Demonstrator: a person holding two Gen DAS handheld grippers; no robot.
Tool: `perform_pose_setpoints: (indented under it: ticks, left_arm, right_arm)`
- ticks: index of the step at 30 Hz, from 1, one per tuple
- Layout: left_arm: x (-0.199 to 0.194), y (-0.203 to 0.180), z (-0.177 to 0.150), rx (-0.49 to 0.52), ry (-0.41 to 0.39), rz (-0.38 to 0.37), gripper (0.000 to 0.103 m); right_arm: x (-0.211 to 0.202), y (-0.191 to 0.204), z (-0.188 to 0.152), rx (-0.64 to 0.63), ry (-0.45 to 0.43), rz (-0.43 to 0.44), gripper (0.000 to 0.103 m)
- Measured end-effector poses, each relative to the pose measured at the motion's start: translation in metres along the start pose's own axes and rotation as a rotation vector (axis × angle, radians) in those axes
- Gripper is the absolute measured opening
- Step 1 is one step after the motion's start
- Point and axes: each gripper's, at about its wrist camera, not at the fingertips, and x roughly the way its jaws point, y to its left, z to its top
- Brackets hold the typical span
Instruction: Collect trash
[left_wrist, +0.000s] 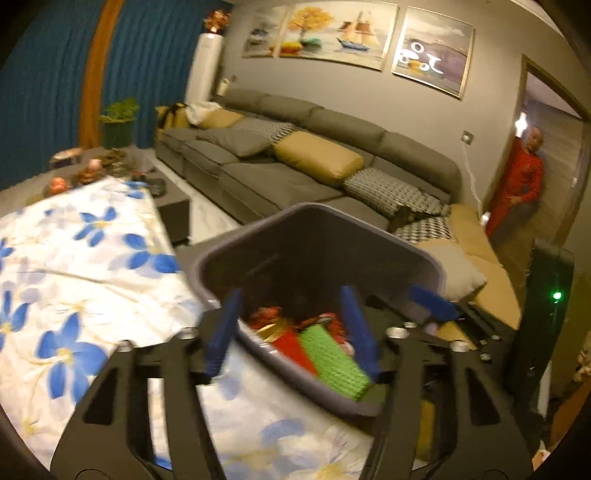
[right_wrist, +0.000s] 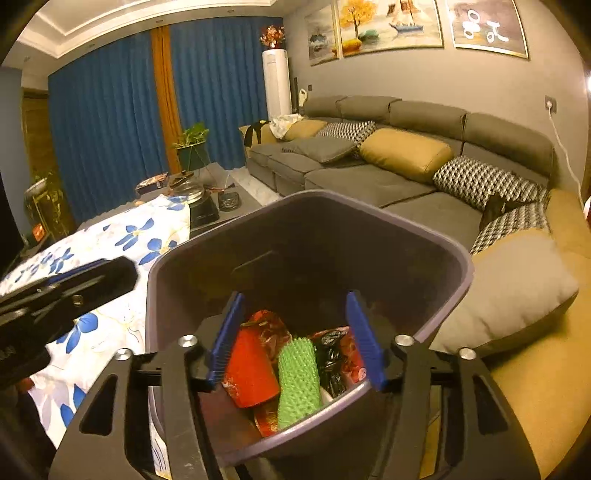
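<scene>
Both grippers hang with jaws parted, holding nothing — the left gripper (left_wrist: 295, 328) and right gripper (right_wrist: 295, 339) straddle the near rim of the grey bin (right_wrist: 436, 236), the wrappers (right_wrist: 255, 369) lying just below

Bin (right_wrist: 369, 229) sits at the right edge of the cloth-covered bench (left_wrist: 81, 266), sofa (right_wrist: 369, 181) behind and to its right. Wrappers (right_wrist: 255, 373) and a netted roll (right_wrist: 297, 380) lie inside the bin. Both grippers hang over the bin's near rim, left gripper (left_wrist: 291, 328) left of right gripper (right_wrist: 295, 339).
</scene>
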Motion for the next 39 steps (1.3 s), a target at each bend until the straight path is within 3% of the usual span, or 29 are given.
perform_pose_setpoints:
  ticks: [2,3,5,8,11,13,21,26,39]
  left_arm:
    - [-0.015,0.004,-0.006,0.016,-0.029,0.074,0.076]
    - [-0.027,0.007,-0.011,0.036,-0.046,0.150,0.081]
    - [-0.044,0.011,-0.018,0.048,-0.059,0.213,0.084]
    - [-0.076,0.025,-0.033,0.020,-0.062,0.305,0.089]
    - [-0.113,0.042,-0.049,-0.029,-0.082,0.379,0.092]
    - [-0.140,0.051,-0.058,-0.056,-0.105,0.434,0.097]
    - [-0.225,0.073,-0.093,-0.115,-0.141,0.589,0.097]
    - [-0.264,0.076,-0.111,-0.130,-0.167,0.597,0.097]
    - [-0.321,0.069,-0.145,-0.142,-0.210,0.591,0.097]
  right_arm:
    - [-0.009,0.002,-0.001,-0.006,-0.024,0.001,0.073]
    - [-0.015,0.004,-0.001,-0.009,-0.038,0.000,0.079]
    - [-0.023,0.008,-0.002,-0.017,-0.063,0.002,0.087]
    - [-0.036,0.021,-0.005,-0.031,-0.080,0.041,0.089]
    - [-0.050,0.040,-0.010,-0.052,-0.095,0.068,0.097]
    - [-0.058,0.050,-0.013,-0.068,-0.111,0.070,0.097]
    - [-0.105,0.101,-0.033,-0.133,-0.151,0.123,0.097]
    - [-0.133,0.123,-0.048,-0.146,-0.155,0.154,0.097]
    - [-0.198,0.156,-0.075,-0.149,-0.197,0.202,0.097]
